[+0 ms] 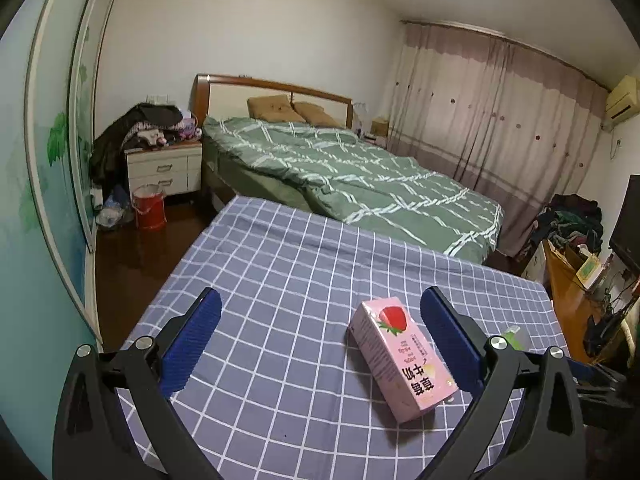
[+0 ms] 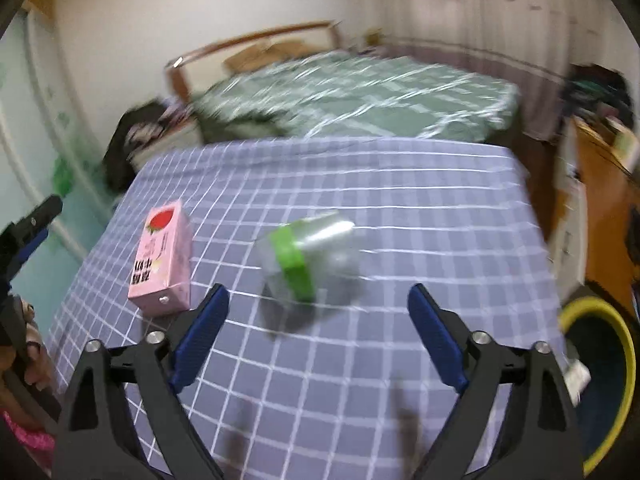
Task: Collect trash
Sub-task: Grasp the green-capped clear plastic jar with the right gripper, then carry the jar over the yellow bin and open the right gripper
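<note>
Two pieces of trash are lying on the checked tabletop [image 2: 360, 184]: a pink carton [image 1: 402, 358] on its side and a crushed clear bottle [image 2: 308, 256] with a green label, near each other but apart. The left tool [image 1: 320, 332] is being held wide and released, with the carton lying between its pads, close to the right pad; whether it is touched there cannot be told. The right tool [image 2: 318, 322] is also standing wide and is gripping nothing, the bottle being just ahead of its tips. Both things are judged to be light. The carton is looking stiff enough to be taken across its two long flat faces. The bottle is thin and slippery and is expected to yield, so a hold across the labelled middle is advised. Nothing else on the cloth is standing in the way. A yellow-rimmed bin [image 2: 616, 380] is seen beside the tabletop on the right, and a bed [image 1: 360, 176] behind it. The right view is blurred, so small details there cannot be told.
</note>
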`<state>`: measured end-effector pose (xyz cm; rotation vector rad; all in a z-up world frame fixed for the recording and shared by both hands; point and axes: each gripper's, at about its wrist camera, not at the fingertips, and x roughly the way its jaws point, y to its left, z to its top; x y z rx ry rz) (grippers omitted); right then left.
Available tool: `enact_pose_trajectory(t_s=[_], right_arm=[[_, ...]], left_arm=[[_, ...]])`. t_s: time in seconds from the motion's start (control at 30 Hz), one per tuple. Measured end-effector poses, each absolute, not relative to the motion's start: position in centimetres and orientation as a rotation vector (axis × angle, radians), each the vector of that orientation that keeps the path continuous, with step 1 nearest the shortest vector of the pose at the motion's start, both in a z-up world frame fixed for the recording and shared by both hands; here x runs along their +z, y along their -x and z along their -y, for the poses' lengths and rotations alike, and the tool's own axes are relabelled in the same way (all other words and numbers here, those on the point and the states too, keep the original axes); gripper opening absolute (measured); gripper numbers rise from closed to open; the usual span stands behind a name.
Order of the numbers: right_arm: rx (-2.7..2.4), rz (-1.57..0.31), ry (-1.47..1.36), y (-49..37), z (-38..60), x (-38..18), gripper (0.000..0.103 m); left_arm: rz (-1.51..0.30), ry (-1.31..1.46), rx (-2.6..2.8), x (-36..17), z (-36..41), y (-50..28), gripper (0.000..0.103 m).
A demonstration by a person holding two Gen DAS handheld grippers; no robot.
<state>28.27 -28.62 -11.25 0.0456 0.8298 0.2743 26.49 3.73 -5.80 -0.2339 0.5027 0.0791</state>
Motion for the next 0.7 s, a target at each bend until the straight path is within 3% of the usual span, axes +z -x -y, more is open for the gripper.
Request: enact_pose_trajectory(t_s=[0.4,0.5,0.7], right_arm=[[0.362,-0.859,0.011,-32.8,27.6,-14.3,0.090],[0.368,-0.858,-0.033,-32.9,28.1,-14.4,0.074],[0.340,-0.835,-0.063,-32.0,29.3,-14.0,0.073]], left_arm=[[-0.541,0.222,0.067,-7.1,-3.0,-27.7,0.098],[-0.547,0.203,0.063,-7.4,-2.5,-27.9,0.098],[-0.569,0.169,0.051,-8.0,-1.3,-28.2,0.098]])
